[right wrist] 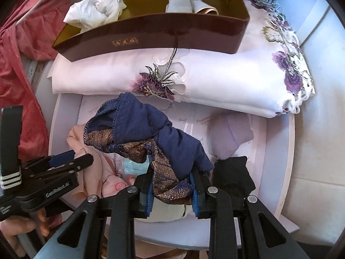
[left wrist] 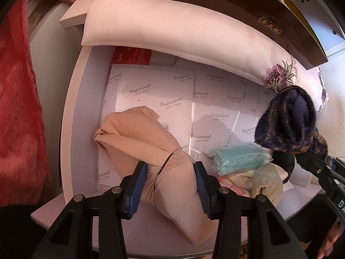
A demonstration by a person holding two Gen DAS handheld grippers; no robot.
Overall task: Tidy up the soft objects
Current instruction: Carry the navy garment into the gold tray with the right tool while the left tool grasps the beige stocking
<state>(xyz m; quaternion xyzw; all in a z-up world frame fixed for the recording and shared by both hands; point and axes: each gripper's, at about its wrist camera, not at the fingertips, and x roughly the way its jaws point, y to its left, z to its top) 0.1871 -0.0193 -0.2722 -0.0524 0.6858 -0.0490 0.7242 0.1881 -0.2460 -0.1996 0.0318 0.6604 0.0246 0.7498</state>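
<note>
A beige stocking-like garment [left wrist: 151,142] lies in the white drawer [left wrist: 79,99], and my left gripper [left wrist: 170,185] is shut on its bunched middle. The blue pads [left wrist: 138,183] press it from both sides. My right gripper [right wrist: 171,192] is shut on a navy garment with gold-brown lace [right wrist: 151,133], held up above the drawer's pile. From the left wrist view that navy bundle [left wrist: 286,120] hangs at the right, with the right gripper [left wrist: 317,164] beneath it. My left gripper [right wrist: 77,158] shows at the left of the right wrist view, over the beige garment [right wrist: 90,168].
The drawer also holds a teal cloth in plastic [left wrist: 241,157], a cream cloth [left wrist: 267,183], a black cloth [right wrist: 232,174] and a lavender one [right wrist: 228,133]. Behind lies a folded pink pillowcase with purple flowers [right wrist: 215,82], bearing a brown box [right wrist: 151,36] with white and grey cloths. Red fabric [left wrist: 17,108] hangs left.
</note>
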